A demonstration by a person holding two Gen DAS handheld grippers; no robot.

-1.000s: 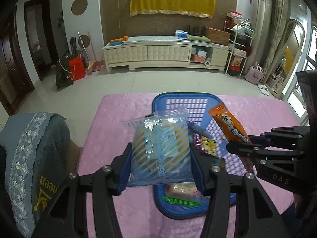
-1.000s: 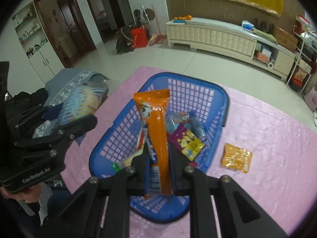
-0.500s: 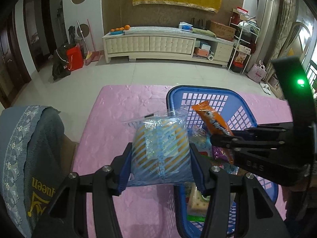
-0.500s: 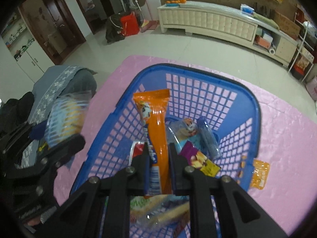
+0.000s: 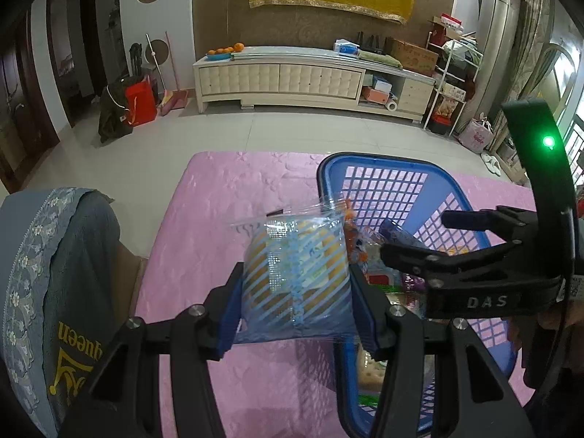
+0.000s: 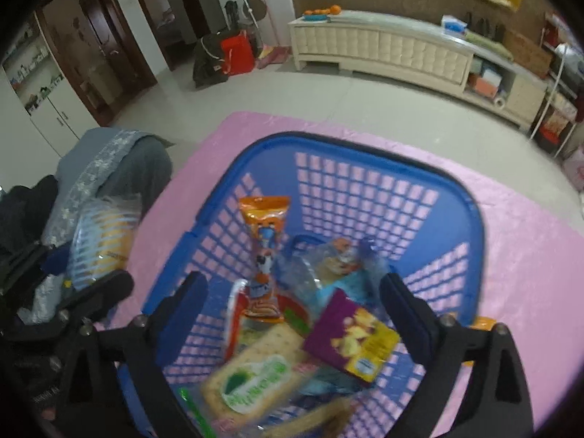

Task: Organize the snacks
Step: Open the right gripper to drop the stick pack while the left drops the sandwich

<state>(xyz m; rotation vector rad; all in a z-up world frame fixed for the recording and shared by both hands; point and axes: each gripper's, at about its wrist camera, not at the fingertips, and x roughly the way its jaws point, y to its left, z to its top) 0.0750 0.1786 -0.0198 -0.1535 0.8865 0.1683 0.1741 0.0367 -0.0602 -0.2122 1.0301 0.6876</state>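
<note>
On the pink cloth, right jaws gape over the basket; left jaws grip a striped bag.

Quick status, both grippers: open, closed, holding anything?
Left gripper: closed on the blue-striped snack bag.
Right gripper: open, empty, over the blue basket; orange snack packet inside.
</note>
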